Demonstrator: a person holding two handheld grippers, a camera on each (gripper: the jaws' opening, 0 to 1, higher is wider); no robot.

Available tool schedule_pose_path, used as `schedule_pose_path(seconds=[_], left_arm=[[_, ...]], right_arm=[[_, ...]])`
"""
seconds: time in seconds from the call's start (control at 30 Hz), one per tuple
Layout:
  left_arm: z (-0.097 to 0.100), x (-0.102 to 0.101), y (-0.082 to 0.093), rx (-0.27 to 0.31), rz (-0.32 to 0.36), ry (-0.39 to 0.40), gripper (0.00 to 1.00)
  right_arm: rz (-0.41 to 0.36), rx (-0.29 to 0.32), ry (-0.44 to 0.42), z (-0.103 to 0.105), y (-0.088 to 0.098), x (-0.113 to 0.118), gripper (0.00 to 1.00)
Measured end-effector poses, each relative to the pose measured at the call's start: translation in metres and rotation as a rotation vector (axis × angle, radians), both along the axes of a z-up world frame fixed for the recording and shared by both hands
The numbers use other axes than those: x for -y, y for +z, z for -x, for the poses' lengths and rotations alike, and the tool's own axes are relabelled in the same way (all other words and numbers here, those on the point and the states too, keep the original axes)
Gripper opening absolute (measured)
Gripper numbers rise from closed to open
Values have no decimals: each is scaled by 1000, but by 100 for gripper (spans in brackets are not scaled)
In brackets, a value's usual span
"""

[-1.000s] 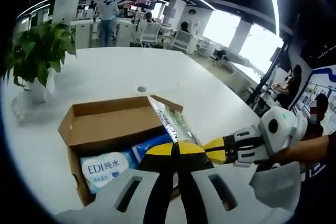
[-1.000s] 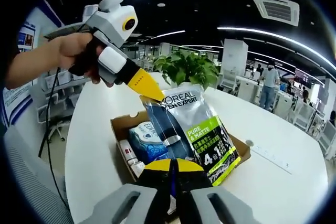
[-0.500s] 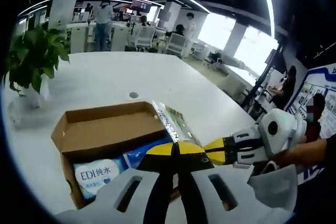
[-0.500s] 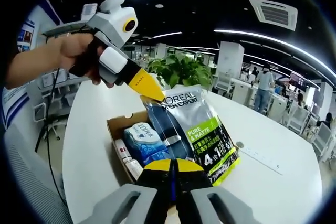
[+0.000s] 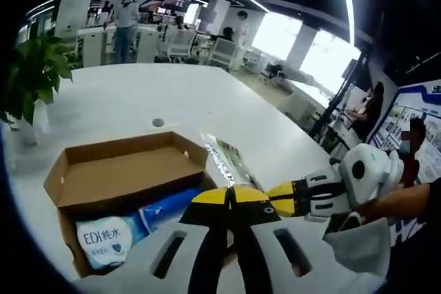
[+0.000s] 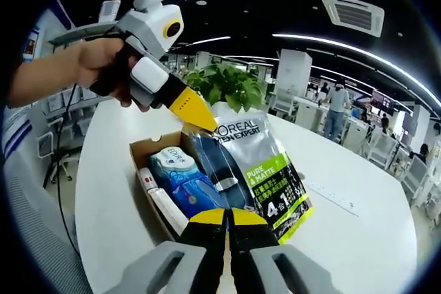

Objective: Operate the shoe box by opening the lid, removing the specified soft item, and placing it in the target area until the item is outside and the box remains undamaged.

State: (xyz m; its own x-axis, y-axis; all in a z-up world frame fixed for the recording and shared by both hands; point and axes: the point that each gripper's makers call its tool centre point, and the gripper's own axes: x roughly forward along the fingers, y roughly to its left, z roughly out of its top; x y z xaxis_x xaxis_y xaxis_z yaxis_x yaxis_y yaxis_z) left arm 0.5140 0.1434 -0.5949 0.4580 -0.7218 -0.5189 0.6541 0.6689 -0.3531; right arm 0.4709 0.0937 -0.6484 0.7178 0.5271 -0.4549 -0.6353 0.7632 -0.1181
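In the left gripper view the open brown cardboard shoe box (image 5: 124, 170) is sliding lower and leftward against the white table (image 5: 138, 98) than it sat a second ago, and the potted green plant (image 5: 31, 77) is drifting toward the edge. In the right gripper view the box (image 6: 148, 149) is likewise dropping away beneath the pouch. I judge the whole shift to be the hands rising together, so the soft item is clearing the box and the carry to the target area is starting. The box walls are looking unbent.

The task's item, a glossy silver-and-dark plastic pouch with a lime-green label (image 6: 251, 166), is hanging in the air above the box's right side, not touching the table. The left gripper (image 6: 200, 120), with its yellow wedge-shaped tips, is pinching the pouch's upper left corner. The right gripper (image 6: 227, 219) is clenching on the pouch's lower edge, its yellow-capped jaws pressed together around the film. In the left gripper view the left gripper (image 5: 231, 197) is gripping the pouch (image 5: 224, 160), seen edge-on as a thin crinkled strip, while the right gripper (image 5: 286, 197) is coming in beside it.

The pouch is looking limp and slippery, creasing under its own weight. Inside the box a soft blue-and-white wipes pack (image 5: 103, 239) is lying flat, with a slim white carton (image 6: 162, 204) along the wall.
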Motion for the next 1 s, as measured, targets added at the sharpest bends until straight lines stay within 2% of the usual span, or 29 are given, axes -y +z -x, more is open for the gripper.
schedule_pose_path(seconds=[0.3,0.67,1.0], left_arm=[[8,22,-17,-20,-16,-27,0],[19,46,-46,-30,-62,-45,0],[24,60,-67,-52,-67,-29,0]], right_arm=[[14,-21,-33,4,-15,22,0],[40,-58,-70,8,-51,42,0],[44,-91,-106,9,-74,58,0]])
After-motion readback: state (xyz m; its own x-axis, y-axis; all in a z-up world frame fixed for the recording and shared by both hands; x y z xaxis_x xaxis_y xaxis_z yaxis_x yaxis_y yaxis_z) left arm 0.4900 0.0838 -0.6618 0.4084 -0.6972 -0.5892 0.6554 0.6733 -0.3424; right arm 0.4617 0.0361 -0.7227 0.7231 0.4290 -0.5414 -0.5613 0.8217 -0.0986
